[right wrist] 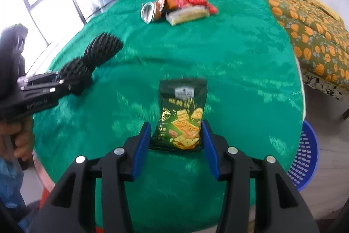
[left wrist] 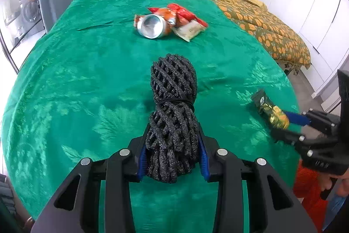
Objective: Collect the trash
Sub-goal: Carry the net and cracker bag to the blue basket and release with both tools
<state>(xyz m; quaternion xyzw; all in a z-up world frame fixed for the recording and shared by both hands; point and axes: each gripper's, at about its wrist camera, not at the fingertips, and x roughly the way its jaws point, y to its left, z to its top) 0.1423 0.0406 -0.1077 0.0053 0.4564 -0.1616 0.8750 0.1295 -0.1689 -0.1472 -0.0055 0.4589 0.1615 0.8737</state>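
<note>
A black foam net (left wrist: pixel 173 110) is clamped in the left tongs (left wrist: pixel 173 158); a green snack packet (right wrist: pixel 182 117) is gripped by the right tongs (right wrist: pixel 176 139), both above a green-covered counter (left wrist: pixel 87 80). Farther back lie a can (left wrist: pixel 152 25) and wrappers (left wrist: pixel 187 19).

A plush green blanket (left wrist: pixel 87 80) with a soft sheen lies under a rough, matt black foam net (left wrist: pixel 173 115), a glossy printed snack packet (right wrist: pixel 182 117), a shiny metal can (left wrist: pixel 152 26) and crinkled glossy wrappers (left wrist: pixel 187 14).
</note>
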